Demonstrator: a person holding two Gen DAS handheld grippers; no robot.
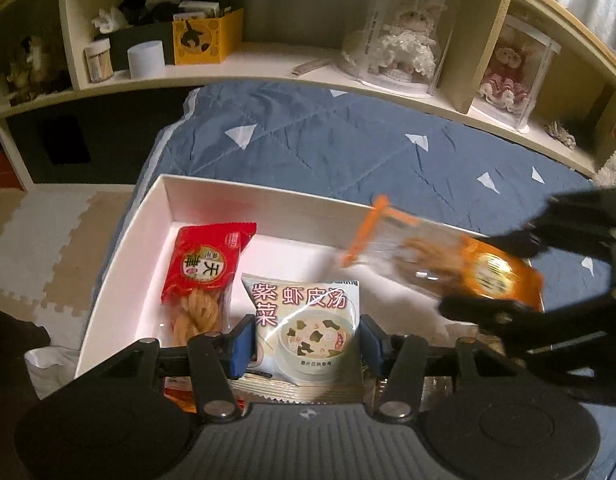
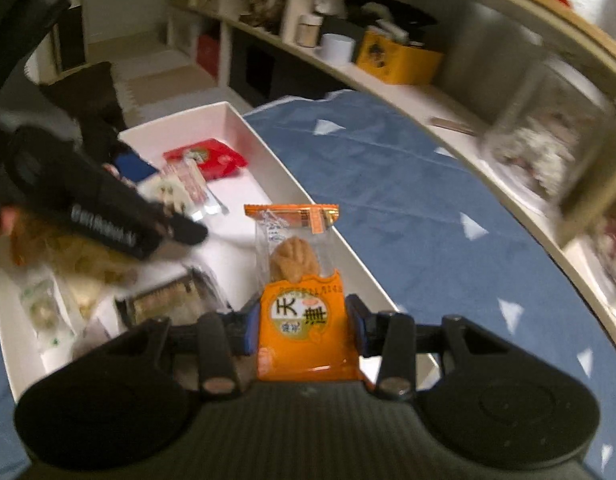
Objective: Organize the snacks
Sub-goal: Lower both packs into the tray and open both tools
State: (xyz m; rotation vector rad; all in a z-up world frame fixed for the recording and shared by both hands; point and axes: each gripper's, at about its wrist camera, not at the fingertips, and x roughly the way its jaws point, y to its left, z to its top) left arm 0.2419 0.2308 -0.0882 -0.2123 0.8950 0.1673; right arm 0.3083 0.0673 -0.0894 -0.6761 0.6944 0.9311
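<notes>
My left gripper point(image 1: 307, 338) has its fingers pinching a white soup packet point(image 1: 306, 330) low over the white tray point(image 1: 120, 264), just beside a red snack pack point(image 1: 204, 276) lying inside. My right gripper point(image 2: 304, 330) pinches an orange snack pack point(image 2: 298, 280) above the tray's edge by the blue bed cover point(image 2: 407, 200).

Left gripper point(image 1: 306, 342) angled downward, pads clamped on a packet; right gripper point(image 2: 304, 326) likewise tilted down — gripping too — seen at three o'clock from the left.
</notes>
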